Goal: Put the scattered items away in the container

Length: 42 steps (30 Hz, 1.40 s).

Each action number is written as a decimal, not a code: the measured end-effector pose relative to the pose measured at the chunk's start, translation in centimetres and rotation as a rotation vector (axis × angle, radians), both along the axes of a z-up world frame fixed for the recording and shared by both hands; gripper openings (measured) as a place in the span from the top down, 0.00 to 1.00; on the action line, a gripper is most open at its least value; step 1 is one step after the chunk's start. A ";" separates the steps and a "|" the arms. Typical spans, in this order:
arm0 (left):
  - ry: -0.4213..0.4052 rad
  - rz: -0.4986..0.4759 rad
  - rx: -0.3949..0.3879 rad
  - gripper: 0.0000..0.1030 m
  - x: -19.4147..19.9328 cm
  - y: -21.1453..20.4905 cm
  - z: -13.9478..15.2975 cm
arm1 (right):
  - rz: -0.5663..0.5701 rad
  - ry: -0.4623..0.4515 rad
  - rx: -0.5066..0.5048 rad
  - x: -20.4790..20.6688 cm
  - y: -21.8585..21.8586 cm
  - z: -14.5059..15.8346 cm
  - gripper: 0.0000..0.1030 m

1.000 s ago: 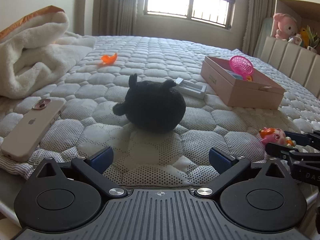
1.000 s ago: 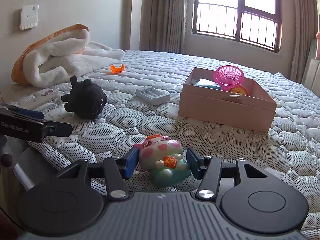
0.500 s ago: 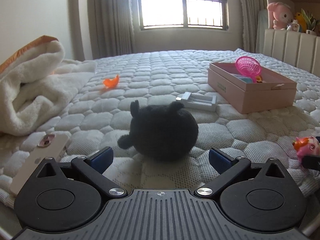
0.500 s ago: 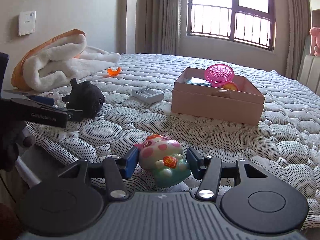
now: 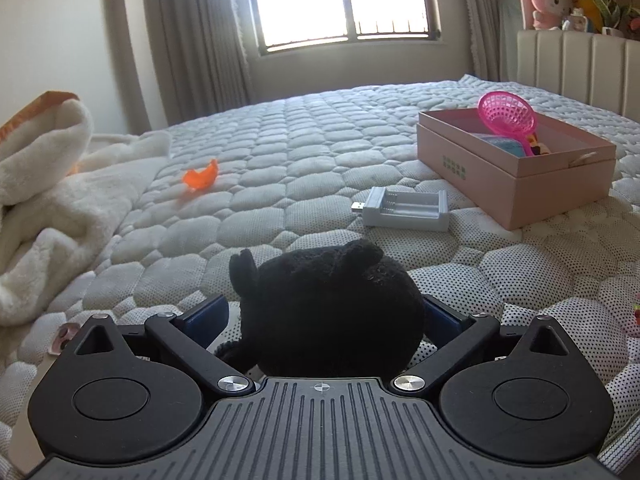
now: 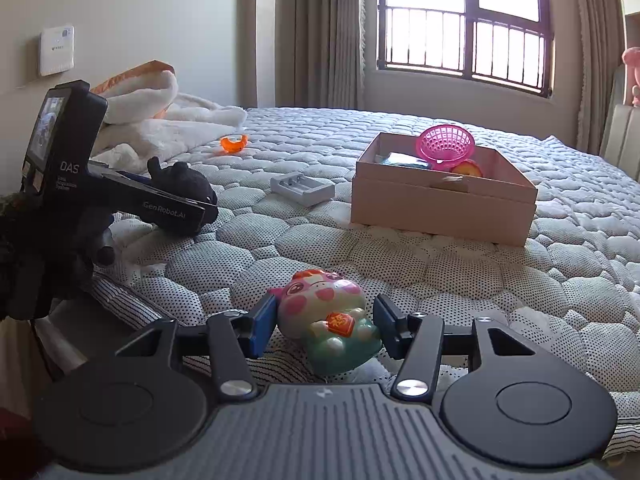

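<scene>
A black plush toy (image 5: 332, 308) sits on the quilted bed, between the fingers of my left gripper (image 5: 322, 316). Its jaws are closing; the right pad is at the plush, the left pad (image 5: 206, 314) stands a little off it. The right wrist view shows the same plush (image 6: 180, 180) behind the left gripper's finger (image 6: 160, 208). My right gripper (image 6: 324, 324) is shut on a pink-and-green pig toy (image 6: 328, 320) that rests near the bed's front edge. The pink box (image 5: 520, 188) (image 6: 440, 208) stands open further back, holding a pink basket (image 5: 506, 114) (image 6: 446, 142).
A white battery charger (image 5: 406, 210) (image 6: 302, 188) lies between the plush and the box. An orange piece (image 5: 200, 176) (image 6: 233, 144) lies further back beside a white blanket (image 5: 52, 184). A phone corner (image 5: 60, 338) shows at my left. A padded headboard (image 5: 580, 64) bounds the bed's right side.
My left gripper has moved forward and rolled level, so the black plush now sits between its fingers, which have narrowed slightly. The right gripper keeps the pig toy in the same hold.
</scene>
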State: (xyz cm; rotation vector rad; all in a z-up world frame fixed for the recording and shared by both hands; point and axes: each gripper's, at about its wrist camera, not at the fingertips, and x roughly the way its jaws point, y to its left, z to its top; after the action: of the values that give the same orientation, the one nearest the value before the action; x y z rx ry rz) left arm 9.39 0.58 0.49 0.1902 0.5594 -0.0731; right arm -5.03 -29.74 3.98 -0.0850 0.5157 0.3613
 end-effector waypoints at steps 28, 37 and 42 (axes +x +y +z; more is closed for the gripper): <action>-0.021 -0.398 -0.246 0.13 8.9 -18.8 11.9 | -0.173 -0.165 0.309 -1.9 -12.5 3.3 0.49; 0.050 -0.337 -0.307 0.06 12.8 -19.1 8.4 | -0.200 -0.089 0.310 -0.1 -13.6 0.7 0.49; 0.008 -0.269 -0.286 0.05 9.3 -14.8 6.8 | -0.208 -0.057 0.313 1.2 -13.7 0.5 0.49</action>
State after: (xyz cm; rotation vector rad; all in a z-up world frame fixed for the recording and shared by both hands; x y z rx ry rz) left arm 18.74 -14.23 7.34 -0.0149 0.5227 -0.4124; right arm -3.78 -43.47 4.50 0.2593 0.4025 0.2320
